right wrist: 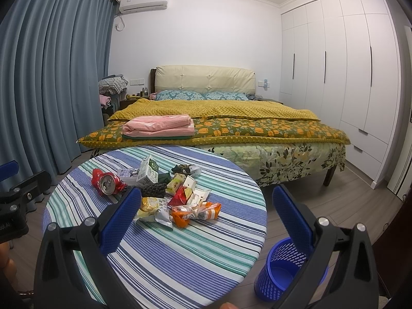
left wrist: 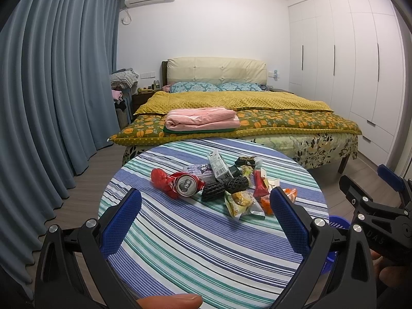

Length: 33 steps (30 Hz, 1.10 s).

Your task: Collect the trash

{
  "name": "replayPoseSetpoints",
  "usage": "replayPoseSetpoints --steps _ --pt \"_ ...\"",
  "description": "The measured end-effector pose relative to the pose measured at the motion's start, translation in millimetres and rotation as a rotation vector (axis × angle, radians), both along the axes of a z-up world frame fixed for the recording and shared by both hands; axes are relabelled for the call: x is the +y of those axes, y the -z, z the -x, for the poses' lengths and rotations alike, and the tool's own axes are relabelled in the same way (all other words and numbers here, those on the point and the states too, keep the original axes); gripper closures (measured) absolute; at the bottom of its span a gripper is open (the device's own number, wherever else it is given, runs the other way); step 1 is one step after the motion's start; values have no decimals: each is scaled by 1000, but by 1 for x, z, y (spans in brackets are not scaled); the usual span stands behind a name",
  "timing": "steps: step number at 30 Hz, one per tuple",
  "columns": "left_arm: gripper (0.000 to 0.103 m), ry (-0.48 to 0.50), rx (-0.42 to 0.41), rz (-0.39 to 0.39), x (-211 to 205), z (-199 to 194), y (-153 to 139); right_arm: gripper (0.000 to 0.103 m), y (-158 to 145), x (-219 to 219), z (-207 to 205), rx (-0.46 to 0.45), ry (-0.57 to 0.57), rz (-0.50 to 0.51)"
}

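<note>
A blue perforated wastebasket (right wrist: 282,270) stands on the wood floor just beside the round table (right wrist: 180,257) with its striped cloth, on the side away from the curtains; what shows of its inside looks bare, though a gripper finger hides part of the rim, so that is hard to confirm. The trash sits in one loose pile on the table's half nearer the bed (right wrist: 231,126): a crushed red can (left wrist: 186,186) on the curtain side of the pile, a tilted white-and-green carton (left wrist: 219,166) toward the bed, two dark mesh-textured pieces (left wrist: 224,188) in the middle, a yellow snack packet (left wrist: 240,202) on the near side, and an orange wrapper (right wrist: 203,212) on the wastebasket side. The left gripper (left wrist: 206,219) hovers above the near part of the table, level and facing the pile, its blue-padded fingers spread wide with nothing between them. The right gripper (right wrist: 206,221) hangs over the table's edge toward the wastebasket, likewise spread and holding nothing, one finger over the cloth and the other in front of the basket.
</note>
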<state>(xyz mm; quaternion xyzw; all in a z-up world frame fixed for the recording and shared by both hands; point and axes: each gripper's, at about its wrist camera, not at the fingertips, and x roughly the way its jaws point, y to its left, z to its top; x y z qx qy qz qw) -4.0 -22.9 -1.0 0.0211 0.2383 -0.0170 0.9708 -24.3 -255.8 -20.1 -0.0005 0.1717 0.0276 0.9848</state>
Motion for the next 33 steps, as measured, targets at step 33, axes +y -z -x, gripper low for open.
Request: replayPoseSetpoints --steps 33 --pt "4 1 3 3 -1 2 0 5 -1 0 1 -1 2 -3"
